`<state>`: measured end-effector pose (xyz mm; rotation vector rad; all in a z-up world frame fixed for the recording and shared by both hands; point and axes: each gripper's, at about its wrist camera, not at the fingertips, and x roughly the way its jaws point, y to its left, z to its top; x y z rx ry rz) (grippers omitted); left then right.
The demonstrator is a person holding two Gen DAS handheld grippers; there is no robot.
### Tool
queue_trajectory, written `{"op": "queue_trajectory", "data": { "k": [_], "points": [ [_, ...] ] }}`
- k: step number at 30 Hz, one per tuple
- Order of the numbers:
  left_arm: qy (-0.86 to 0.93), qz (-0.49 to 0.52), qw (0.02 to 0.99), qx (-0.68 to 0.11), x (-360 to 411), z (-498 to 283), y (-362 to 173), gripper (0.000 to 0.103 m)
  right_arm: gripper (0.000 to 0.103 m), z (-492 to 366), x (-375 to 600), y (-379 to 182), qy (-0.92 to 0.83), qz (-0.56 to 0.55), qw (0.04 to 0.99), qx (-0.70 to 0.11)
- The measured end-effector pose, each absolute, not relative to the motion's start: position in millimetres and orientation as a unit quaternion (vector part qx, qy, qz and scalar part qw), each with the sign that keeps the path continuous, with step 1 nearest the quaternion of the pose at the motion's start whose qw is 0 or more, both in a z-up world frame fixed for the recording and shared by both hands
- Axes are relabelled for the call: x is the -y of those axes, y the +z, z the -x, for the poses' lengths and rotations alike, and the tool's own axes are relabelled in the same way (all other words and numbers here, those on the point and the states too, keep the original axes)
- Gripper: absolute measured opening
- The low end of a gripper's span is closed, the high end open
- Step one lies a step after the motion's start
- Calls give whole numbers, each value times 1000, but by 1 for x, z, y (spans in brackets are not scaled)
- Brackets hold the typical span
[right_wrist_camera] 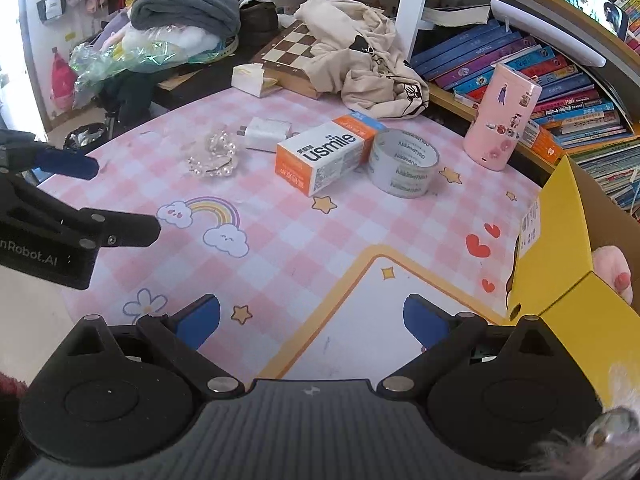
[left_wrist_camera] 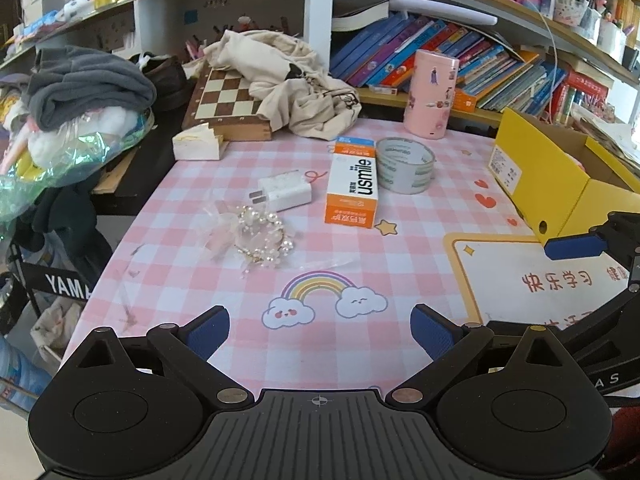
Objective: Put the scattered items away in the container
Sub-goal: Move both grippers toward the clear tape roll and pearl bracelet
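Observation:
On the pink checked mat lie an orange-and-white usmile box [left_wrist_camera: 353, 181] [right_wrist_camera: 326, 155], a clear tape roll [left_wrist_camera: 405, 165] [right_wrist_camera: 403, 167], a white charger plug [left_wrist_camera: 282, 191] [right_wrist_camera: 265, 133] and a pearl hair tie [left_wrist_camera: 256, 240] [right_wrist_camera: 214, 155]. A yellow cardboard box [left_wrist_camera: 548, 170] [right_wrist_camera: 560, 240] stands open at the right edge with something pink inside. My left gripper [left_wrist_camera: 320, 330] is open and empty, low over the rainbow print. My right gripper [right_wrist_camera: 312, 320] is open and empty next to the yellow box.
A pink cylindrical tin [left_wrist_camera: 430, 94] [right_wrist_camera: 502, 116] stands at the back. A chessboard [left_wrist_camera: 228, 100] under a beige cloth bag [left_wrist_camera: 292, 80] lies at the back left. Bookshelves [left_wrist_camera: 460, 60] line the back; piled clothes [left_wrist_camera: 88, 84] sit left, past the table's edge.

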<state>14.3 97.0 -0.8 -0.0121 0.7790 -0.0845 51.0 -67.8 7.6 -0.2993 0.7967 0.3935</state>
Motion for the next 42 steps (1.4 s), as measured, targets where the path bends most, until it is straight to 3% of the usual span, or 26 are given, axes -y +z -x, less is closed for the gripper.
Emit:
{"op": "queue_trajectory", "data": {
  "k": [19, 42],
  "points": [
    [-24, 60, 923, -379, -124, -27, -14, 99, 99, -76, 38, 4, 208, 194, 892, -351],
    [32, 67, 917, -393, -132, -79, -33, 98, 96, -150, 67, -7, 161, 99, 904, -384]
  ]
}}
